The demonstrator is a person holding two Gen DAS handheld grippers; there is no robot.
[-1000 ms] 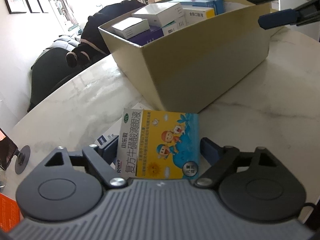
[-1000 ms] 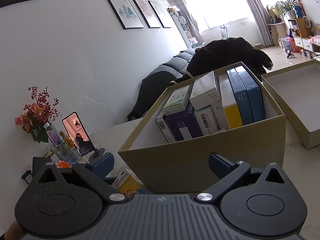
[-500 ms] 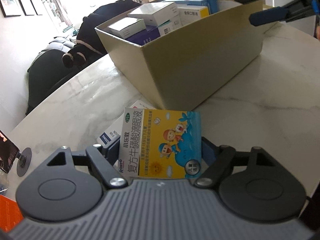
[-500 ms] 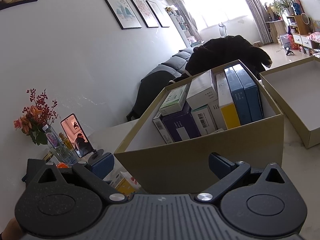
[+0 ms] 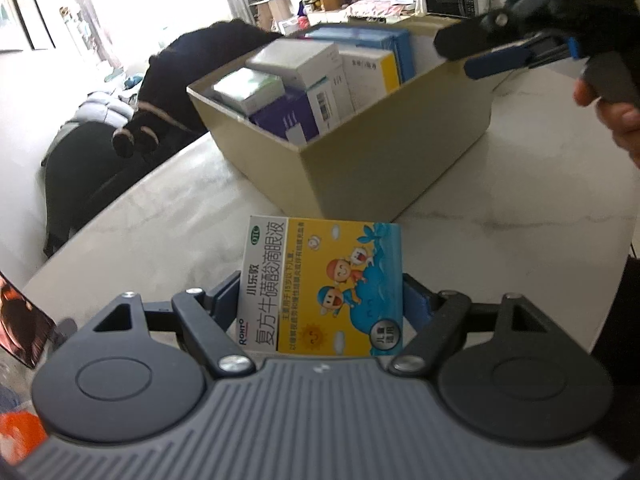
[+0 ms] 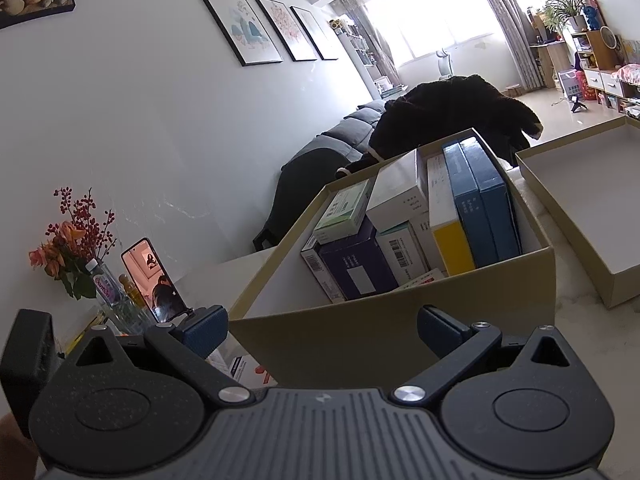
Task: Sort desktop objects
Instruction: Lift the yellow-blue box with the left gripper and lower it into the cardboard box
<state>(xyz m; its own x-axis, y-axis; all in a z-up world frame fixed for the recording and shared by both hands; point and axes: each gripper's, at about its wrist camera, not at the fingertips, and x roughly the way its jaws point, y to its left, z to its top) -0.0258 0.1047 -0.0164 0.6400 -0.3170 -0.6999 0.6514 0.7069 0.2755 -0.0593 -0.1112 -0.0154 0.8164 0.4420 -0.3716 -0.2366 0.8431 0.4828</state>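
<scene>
- The left gripper (image 5: 322, 296) holds a yellow and blue eye-drop box (image 5: 322, 286) between its two blue pads, one pad pressed to each side edge
- The box stands upright in the grip, printed face toward the camera, lifted clear of the marble table (image 5: 500, 216)
- Beyond it sits the tan cardboard box (image 5: 372, 164) packed with medicine cartons
- The right gripper (image 6: 322, 326) has its fingers spread wide, nothing between them, in front of the cardboard box's near wall

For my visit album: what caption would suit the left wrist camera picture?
Left gripper holds a yellow-and-blue eye-drop box before a cardboard box packed with medicine boxes.
</scene>
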